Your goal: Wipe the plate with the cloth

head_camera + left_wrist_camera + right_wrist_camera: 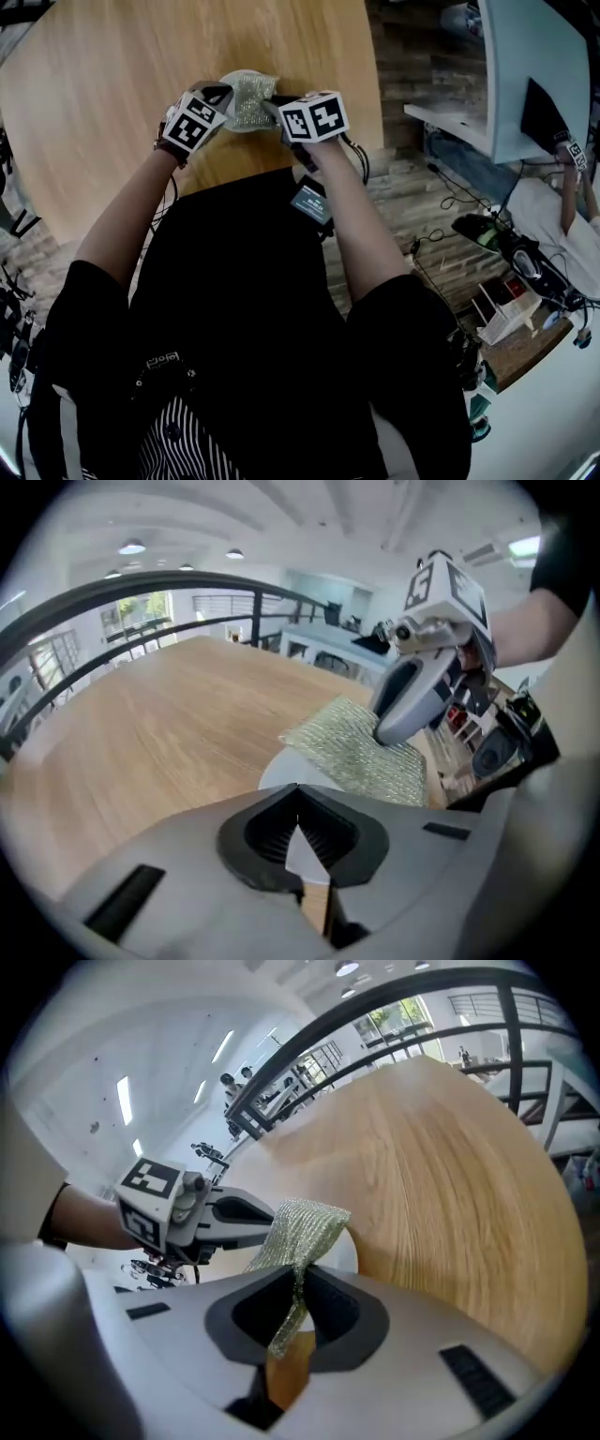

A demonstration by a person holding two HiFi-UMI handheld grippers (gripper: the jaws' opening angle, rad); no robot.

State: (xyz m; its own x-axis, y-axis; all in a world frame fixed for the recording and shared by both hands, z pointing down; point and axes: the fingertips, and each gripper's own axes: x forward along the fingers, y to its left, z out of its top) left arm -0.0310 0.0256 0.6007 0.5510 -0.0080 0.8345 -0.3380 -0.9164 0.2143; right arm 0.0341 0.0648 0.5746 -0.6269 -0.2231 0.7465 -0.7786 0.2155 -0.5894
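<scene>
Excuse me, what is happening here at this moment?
A person holds a gripper in each hand above a wooden table. The left gripper is shut on the rim of a white plate. The right gripper is shut on a greenish mesh cloth, which lies on the plate.

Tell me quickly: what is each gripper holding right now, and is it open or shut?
Left gripper: shut on the rim of the plate.
Right gripper: shut on the cloth.

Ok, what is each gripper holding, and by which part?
The left gripper is shut on the plate at its near rim; the right gripper pinches the cloth by one end.
</scene>
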